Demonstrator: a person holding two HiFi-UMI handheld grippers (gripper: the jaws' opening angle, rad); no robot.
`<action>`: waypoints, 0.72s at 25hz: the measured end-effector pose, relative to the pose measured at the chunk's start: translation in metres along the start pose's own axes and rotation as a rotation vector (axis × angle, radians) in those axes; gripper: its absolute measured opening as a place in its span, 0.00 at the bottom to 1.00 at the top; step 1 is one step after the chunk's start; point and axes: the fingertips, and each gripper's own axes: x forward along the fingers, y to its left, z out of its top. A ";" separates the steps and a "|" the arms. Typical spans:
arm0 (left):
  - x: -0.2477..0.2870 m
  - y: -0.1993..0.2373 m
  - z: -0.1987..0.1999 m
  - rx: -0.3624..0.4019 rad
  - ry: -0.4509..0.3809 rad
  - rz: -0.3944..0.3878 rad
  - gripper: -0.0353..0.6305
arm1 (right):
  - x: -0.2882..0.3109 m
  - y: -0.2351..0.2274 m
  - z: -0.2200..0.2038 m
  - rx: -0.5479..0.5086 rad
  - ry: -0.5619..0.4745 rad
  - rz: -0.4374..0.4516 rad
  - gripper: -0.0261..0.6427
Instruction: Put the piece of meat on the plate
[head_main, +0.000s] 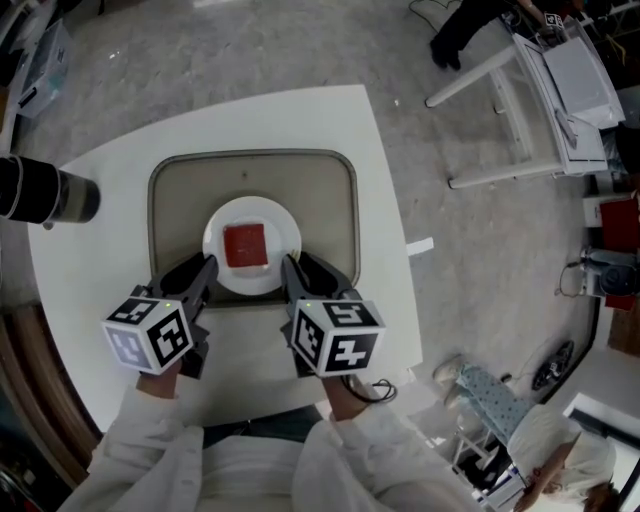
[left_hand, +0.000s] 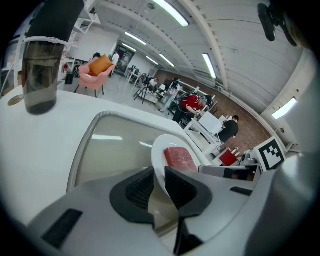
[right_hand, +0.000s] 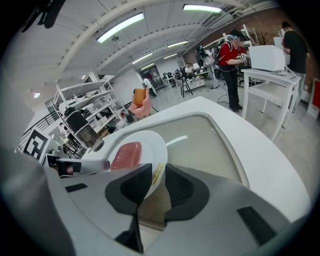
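Our left claw (head_main: 208, 264) and right claw (head_main: 291, 266) each clamp the near rim of the round white plate (head_main: 283, 228) over the beige round-cornered tray (head_main: 335, 200), with the flat, square red meat (head_main: 244, 245) at its centre, and only the right gripper view shows a yellow label (right_hand: 156, 174) at the rim.

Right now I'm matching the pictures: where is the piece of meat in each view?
Head view: piece of meat at centre, on the white plate.
Left gripper view: meat right of centre, past the jaws.
Right gripper view: meat left of centre.
Shared landmark: white plate.
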 end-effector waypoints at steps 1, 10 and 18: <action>0.003 0.002 0.003 0.010 -0.002 0.004 0.16 | 0.004 -0.001 0.003 -0.005 0.003 0.000 0.17; 0.021 0.012 0.008 0.017 0.017 0.016 0.16 | 0.022 -0.008 0.008 -0.019 0.022 -0.013 0.17; 0.025 0.010 0.003 0.080 0.056 0.047 0.17 | 0.025 -0.012 0.008 -0.034 0.050 -0.041 0.17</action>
